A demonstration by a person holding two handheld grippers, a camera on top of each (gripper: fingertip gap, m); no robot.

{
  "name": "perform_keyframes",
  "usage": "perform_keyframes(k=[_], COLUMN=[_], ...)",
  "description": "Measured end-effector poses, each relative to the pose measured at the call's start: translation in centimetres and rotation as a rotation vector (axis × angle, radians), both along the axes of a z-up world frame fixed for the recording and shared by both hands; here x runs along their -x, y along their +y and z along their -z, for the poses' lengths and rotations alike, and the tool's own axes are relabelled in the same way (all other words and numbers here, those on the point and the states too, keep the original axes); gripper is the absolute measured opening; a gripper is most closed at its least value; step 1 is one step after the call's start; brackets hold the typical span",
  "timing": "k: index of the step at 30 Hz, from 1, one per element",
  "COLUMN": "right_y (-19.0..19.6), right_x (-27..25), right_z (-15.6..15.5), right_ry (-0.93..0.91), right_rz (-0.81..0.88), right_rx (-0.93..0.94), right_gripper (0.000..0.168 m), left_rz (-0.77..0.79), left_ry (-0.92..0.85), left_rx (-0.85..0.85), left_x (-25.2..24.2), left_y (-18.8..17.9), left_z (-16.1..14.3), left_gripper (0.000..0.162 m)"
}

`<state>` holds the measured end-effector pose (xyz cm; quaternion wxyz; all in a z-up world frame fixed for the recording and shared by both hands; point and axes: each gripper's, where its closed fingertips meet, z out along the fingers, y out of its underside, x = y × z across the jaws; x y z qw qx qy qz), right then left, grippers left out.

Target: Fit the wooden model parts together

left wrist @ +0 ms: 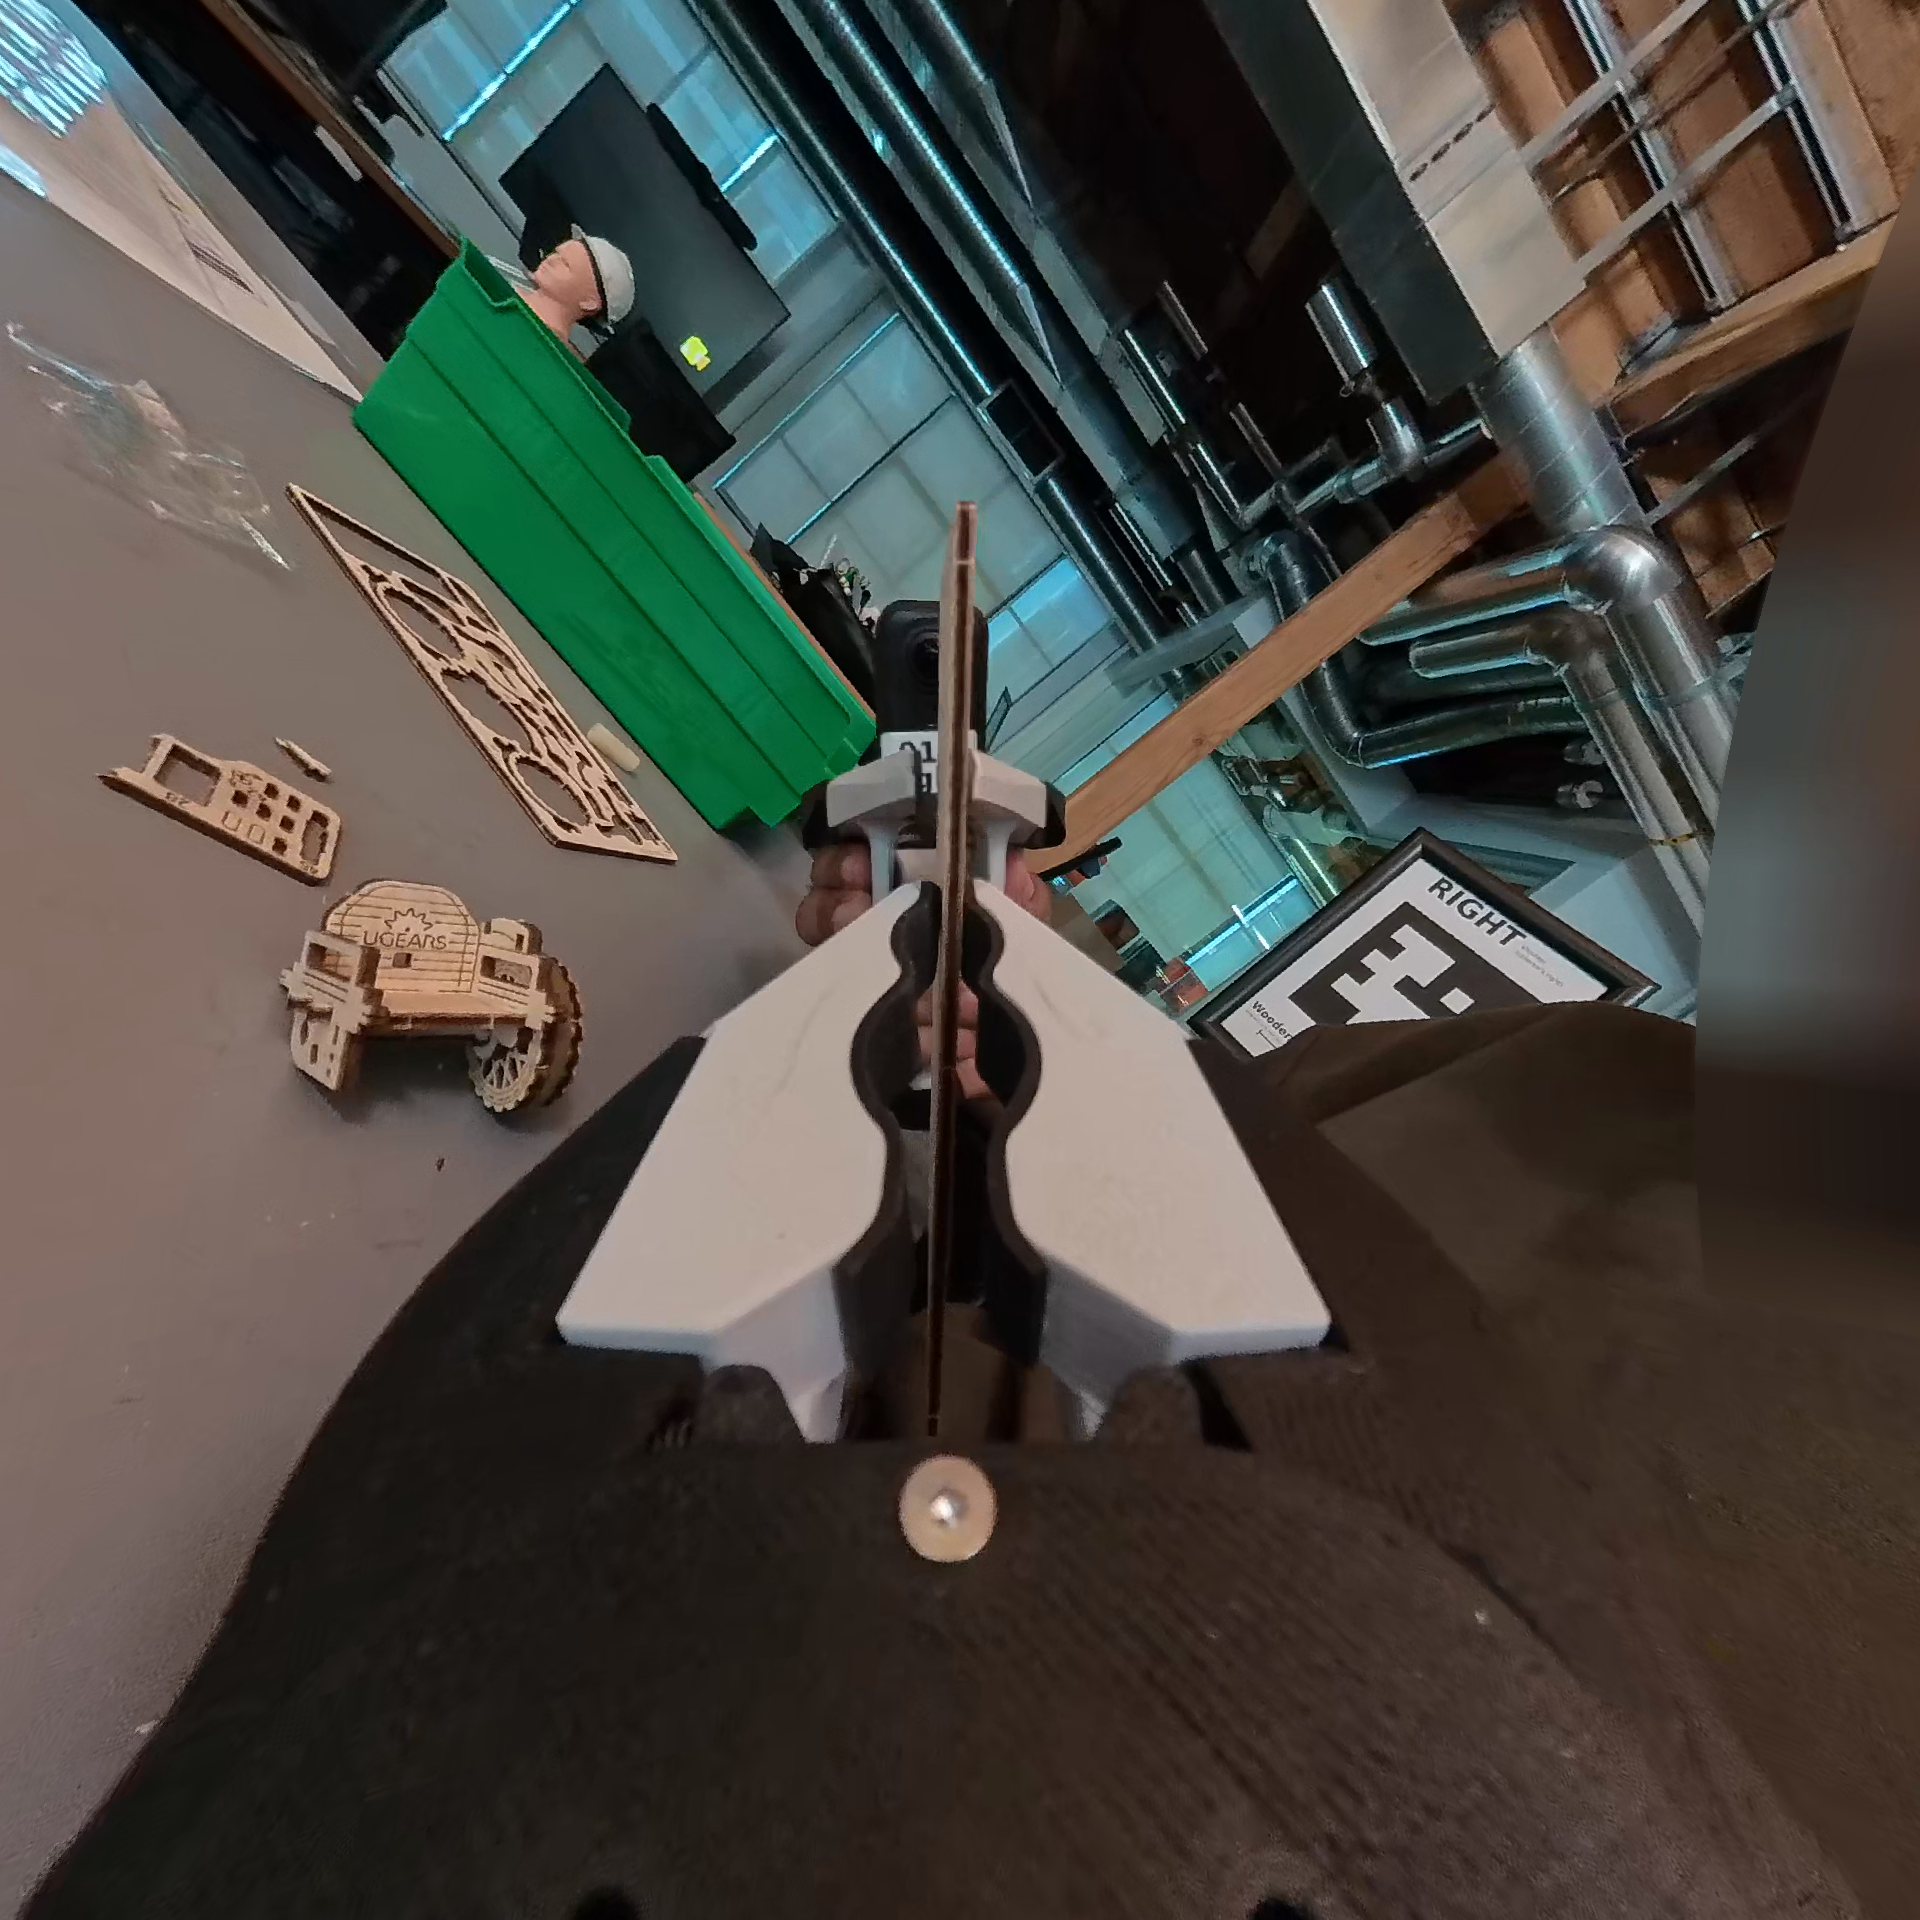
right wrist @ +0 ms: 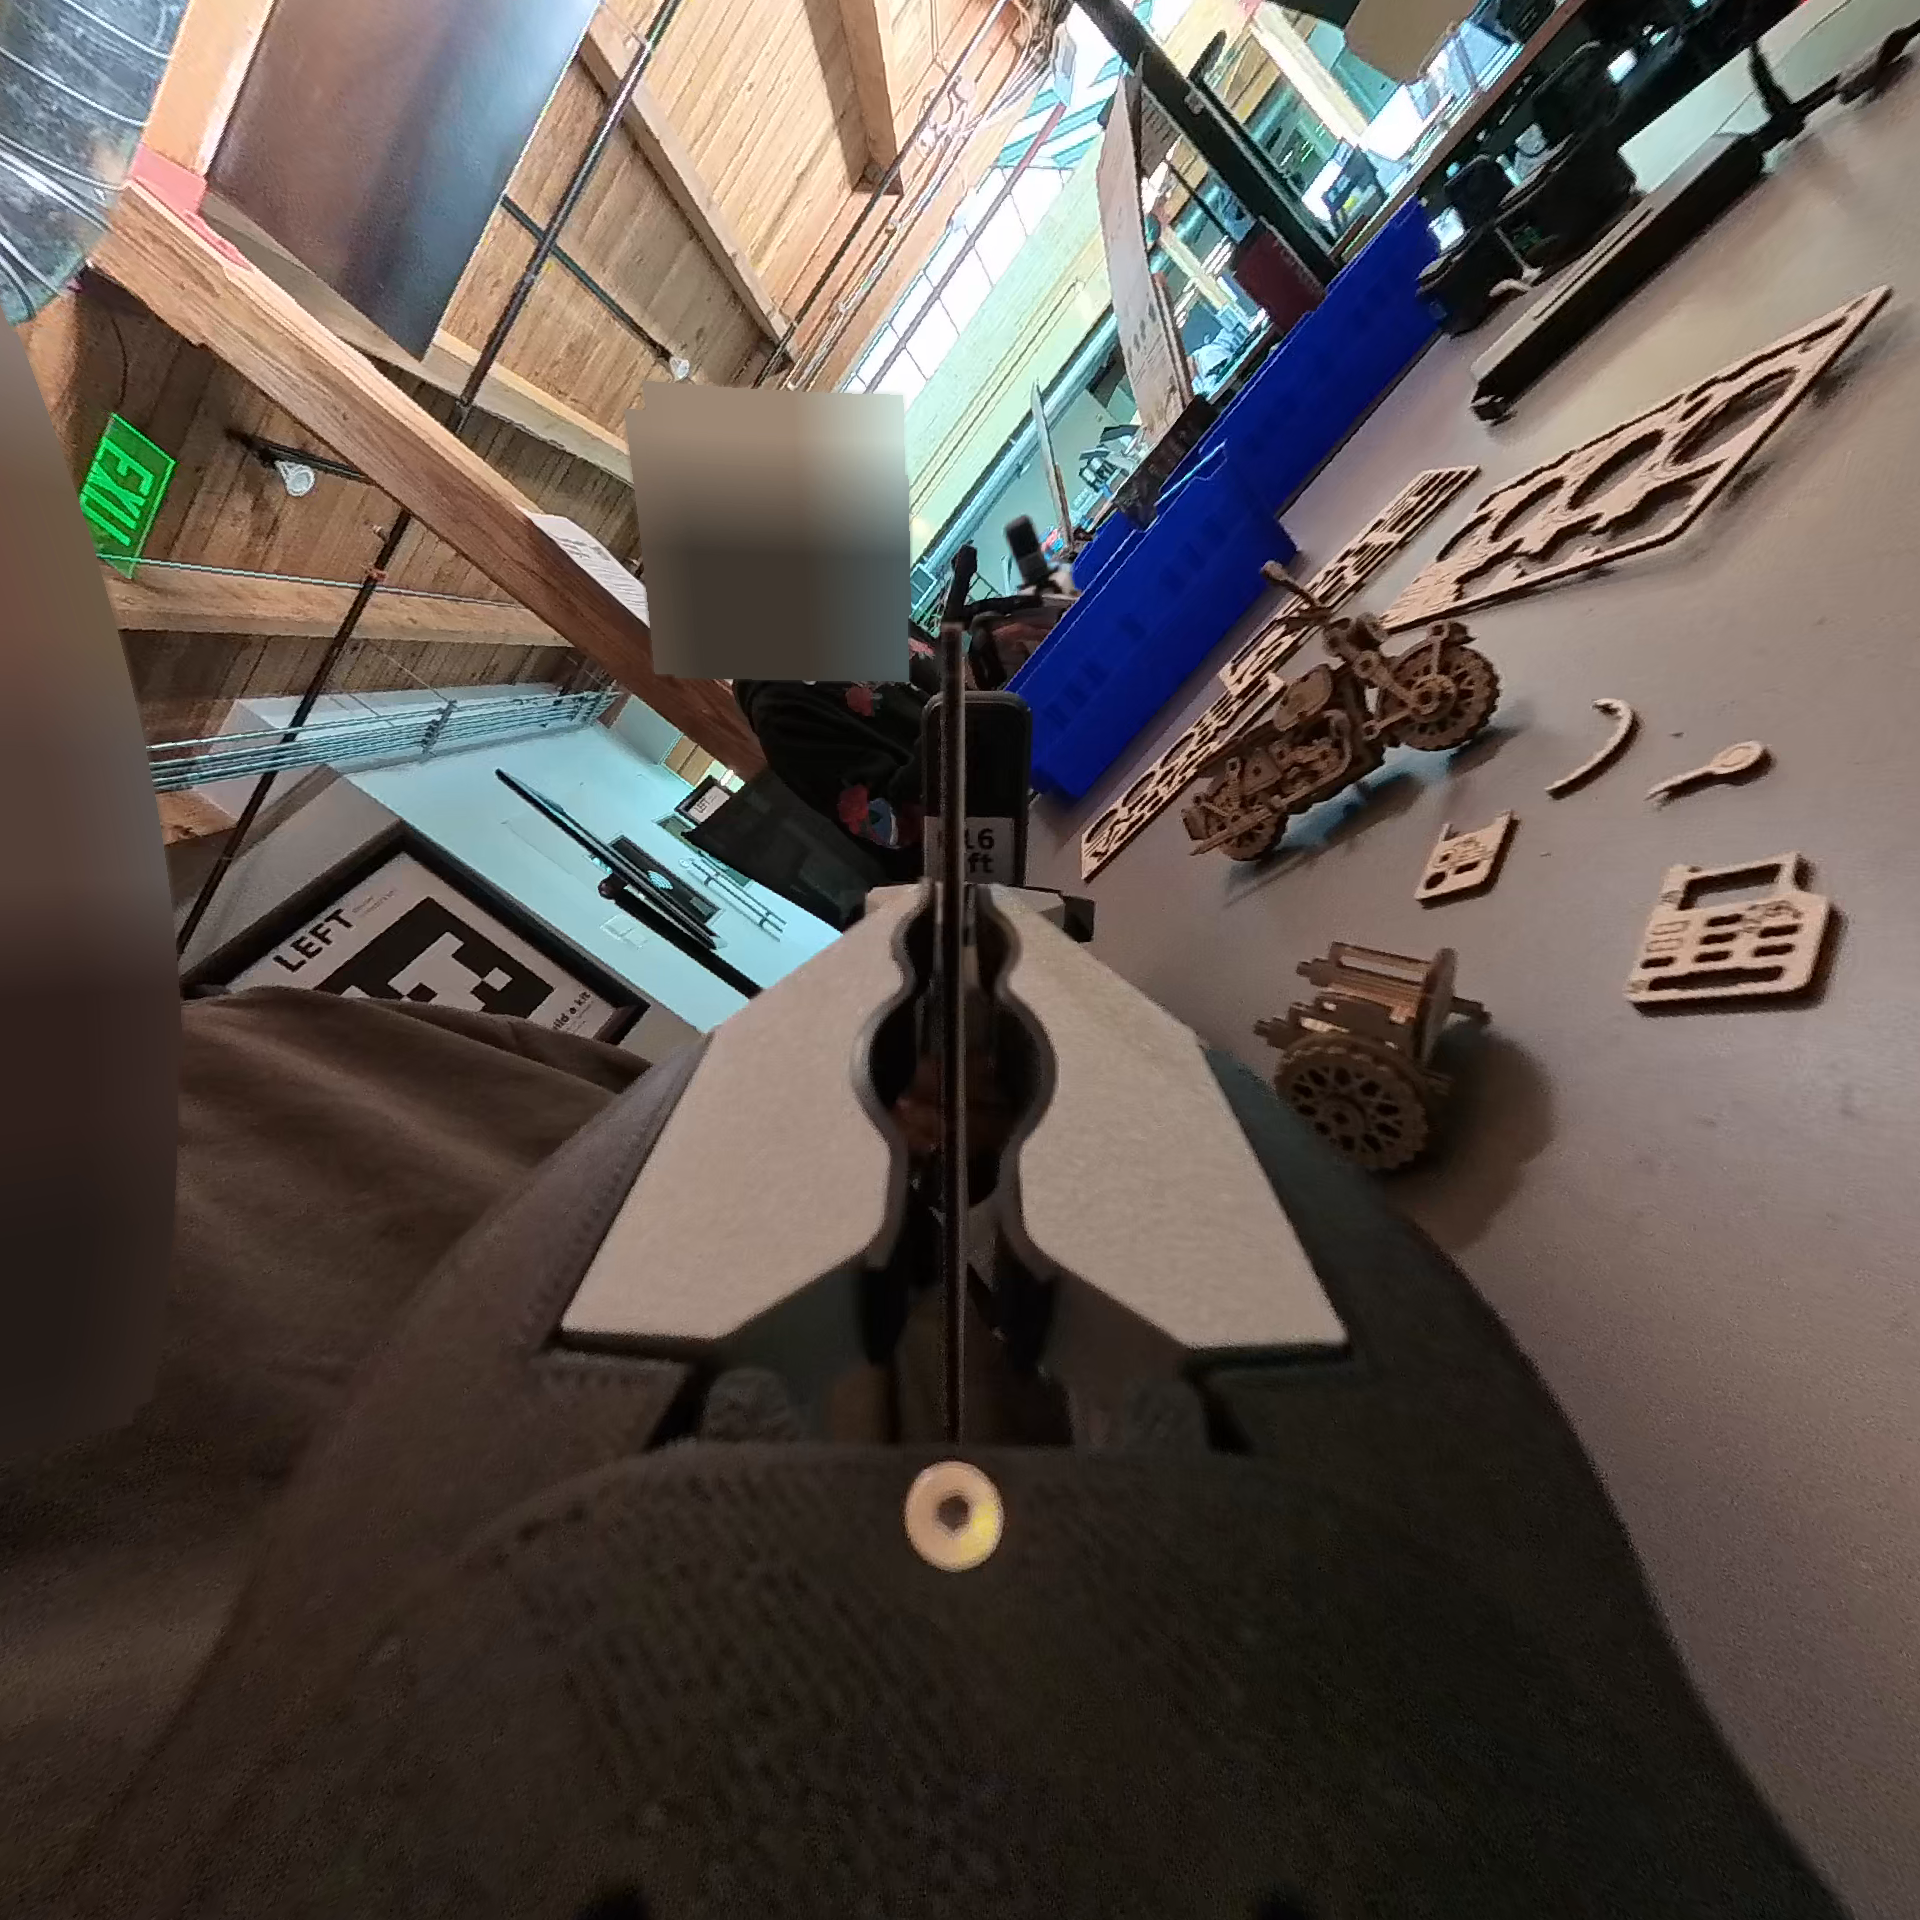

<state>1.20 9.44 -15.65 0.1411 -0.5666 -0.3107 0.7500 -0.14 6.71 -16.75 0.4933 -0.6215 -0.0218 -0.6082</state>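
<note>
A thin wooden sheet (left wrist: 961,644) stands edge-on between the white fingers of my left gripper (left wrist: 948,914), which is shut on it. The same sheet (right wrist: 953,748) shows edge-on as a dark line in my right gripper (right wrist: 951,914), also shut on it. The two grippers face each other from opposite sides of the sheet, above the grey table (left wrist: 156,1143). A partly built wooden car (left wrist: 426,977), a small slotted panel (left wrist: 234,810) and a punched-out parts sheet (left wrist: 488,675) lie on the table at left.
A green bin (left wrist: 582,561) stands behind the parts sheet. In the right wrist view lie a wooden motorcycle (right wrist: 1340,727), a wheeled sub-assembly (right wrist: 1361,1049), a slotted panel (right wrist: 1730,935), several small loose parts, parts sheets (right wrist: 1662,447) and blue bins (right wrist: 1195,582). Both grippers' tips are close together, under 4 cm apart. Both grippers' tips are roughly 20 cm from the wooden motorcycle (right wrist: 1340,727).
</note>
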Motion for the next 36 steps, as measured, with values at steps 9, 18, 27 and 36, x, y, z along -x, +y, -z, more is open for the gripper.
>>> perform_keyframes(k=[9, 18, 27, 36], right_y=[-0.4, -5.3, -7.0, -6.3], right_x=[0.5, 2.2, 2.9, 3.5], right_z=[0.7, 2.4, 3.6, 2.0], right_ry=[-0.135, -0.151, -0.091, -0.116], right_rz=[0.262, 0.470, 0.465, 0.603], right_rx=[-0.763, -2.005, -2.402, -2.380], right_gripper=[0.054, 0.071, 0.059, 0.014], left_rz=[-0.317, -0.541, -0.561, -0.497], left_ry=[-0.069, -0.364, -0.384, -0.354], left_rx=[0.059, 0.267, 0.215, 0.202], left_x=[4.5, 8.3, 9.1, 7.2], left_y=[1.3, 0.2, -0.7, -0.7], left_z=[-0.5, -0.3, -2.0, -2.2], left_gripper=[0.000, 0.000, 0.000, 0.000])
